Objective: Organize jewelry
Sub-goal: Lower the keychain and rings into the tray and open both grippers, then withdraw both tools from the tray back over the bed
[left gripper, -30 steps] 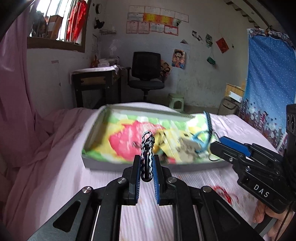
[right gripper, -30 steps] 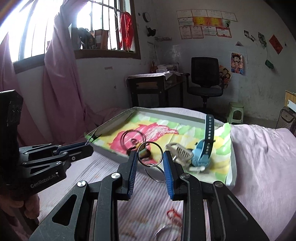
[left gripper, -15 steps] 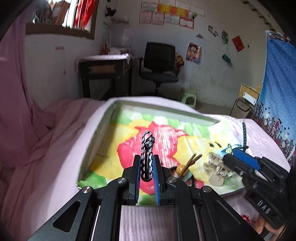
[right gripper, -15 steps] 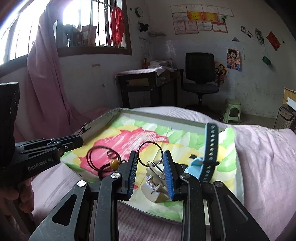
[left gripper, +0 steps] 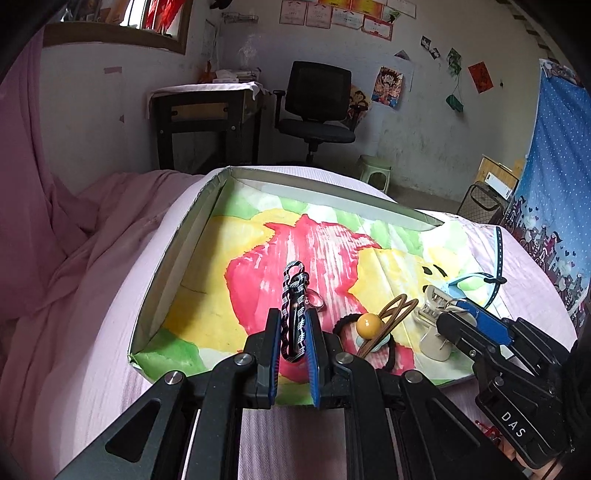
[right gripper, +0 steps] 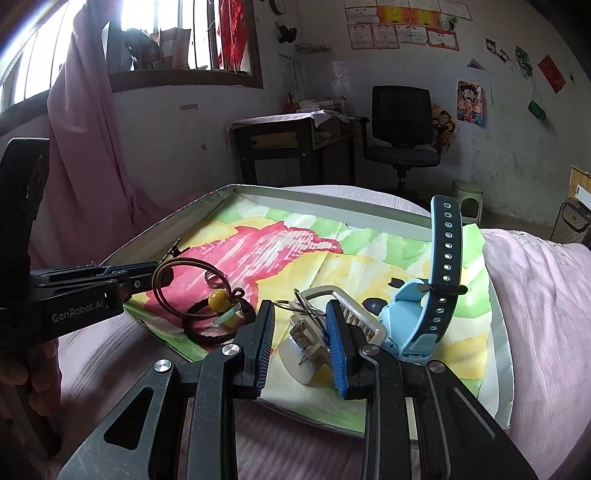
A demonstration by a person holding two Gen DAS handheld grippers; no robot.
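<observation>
Braided cord (left gripper: 293, 314) upright, watch (right gripper: 417, 317) in tray (left gripper: 177, 254)

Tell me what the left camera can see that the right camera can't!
Only the left wrist view shows the braided black-and-white cord pinched between the left gripper fingers, and the blue dotted curtain. Only the right wrist view shows the bright window and the thin wire ring between the right gripper fingers. Both show the colourful tray, the yellow bead, the blue watch and the black chair.
</observation>
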